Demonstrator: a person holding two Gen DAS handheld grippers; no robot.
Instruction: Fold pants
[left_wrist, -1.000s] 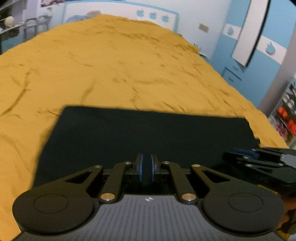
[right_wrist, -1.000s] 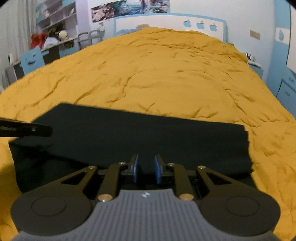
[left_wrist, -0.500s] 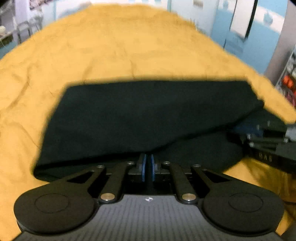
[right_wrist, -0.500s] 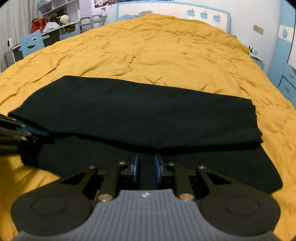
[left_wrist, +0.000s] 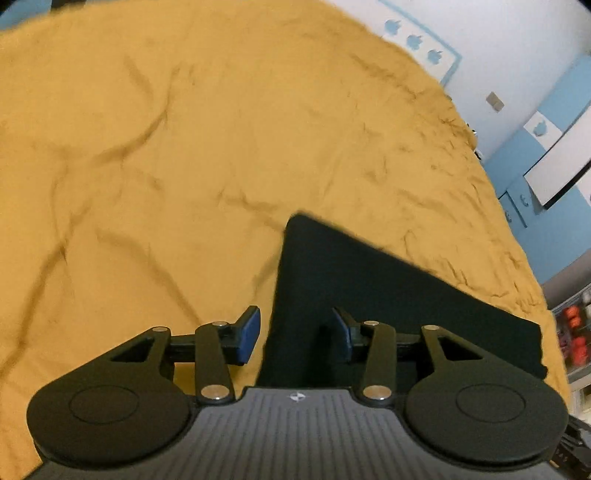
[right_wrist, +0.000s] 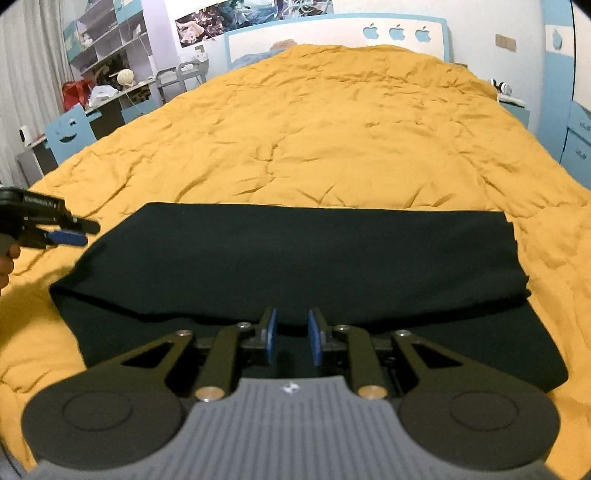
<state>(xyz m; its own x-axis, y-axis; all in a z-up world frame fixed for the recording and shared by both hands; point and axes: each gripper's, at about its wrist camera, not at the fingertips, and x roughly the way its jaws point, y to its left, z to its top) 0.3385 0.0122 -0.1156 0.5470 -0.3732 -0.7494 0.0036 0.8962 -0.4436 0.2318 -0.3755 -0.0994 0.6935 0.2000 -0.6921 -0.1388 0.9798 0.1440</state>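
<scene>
Folded black pants (right_wrist: 295, 258) lie on the yellow bed (right_wrist: 332, 129). Both grippers' jaws are apart, holding nothing: left gripper (left_wrist: 295, 334) wide, right gripper (right_wrist: 291, 336) narrower.

Black pants (right_wrist: 295, 258) folded over, flat on bed.

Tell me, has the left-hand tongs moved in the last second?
Yes. The left tongs have let go and pulled off leftward past the end of the folded black fabric pants, over the mustard-yellow quilted bedspread.
</scene>
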